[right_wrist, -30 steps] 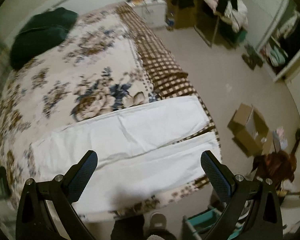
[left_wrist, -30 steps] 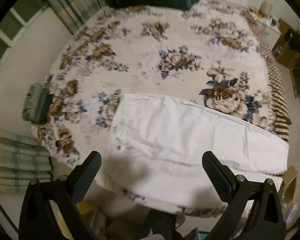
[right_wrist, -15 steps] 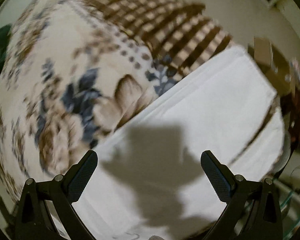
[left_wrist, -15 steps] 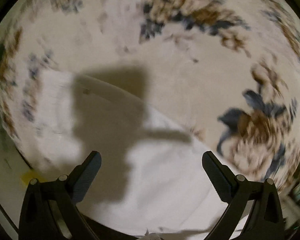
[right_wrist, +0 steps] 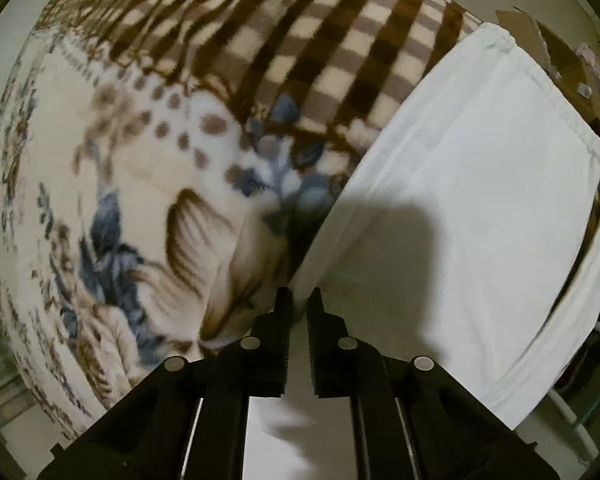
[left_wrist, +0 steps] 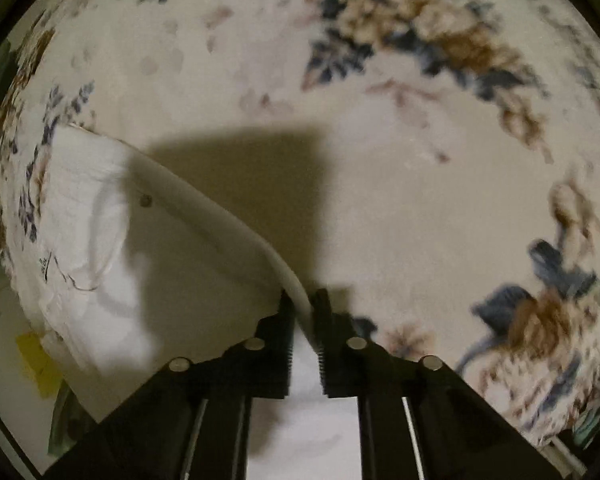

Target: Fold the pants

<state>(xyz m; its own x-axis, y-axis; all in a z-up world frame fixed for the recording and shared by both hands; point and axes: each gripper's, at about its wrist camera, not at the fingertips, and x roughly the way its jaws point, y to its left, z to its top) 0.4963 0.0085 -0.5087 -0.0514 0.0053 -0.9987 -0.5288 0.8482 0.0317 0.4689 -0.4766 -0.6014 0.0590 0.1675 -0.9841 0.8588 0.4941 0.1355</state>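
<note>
Left wrist view shows your left claw [left_wrist: 305, 308] clamped on the far edge of the white pants [left_wrist: 100, 216], which lie on the floral blanket [left_wrist: 400, 180] covering the bed. Its shadow hides the fabric beside a small button [left_wrist: 145, 200]. Your right claw [right_wrist: 299, 307] pinches the same edge near the hems [right_wrist: 552, 92]; the blanket's print is blurred.

The blanket [left_wrist: 440, 40] flowers blur at upper right; the white pants [right_wrist: 480, 200] run beneath the right hand-held gripper [right_wrist: 299, 300], cut off at the bottom edge
</note>
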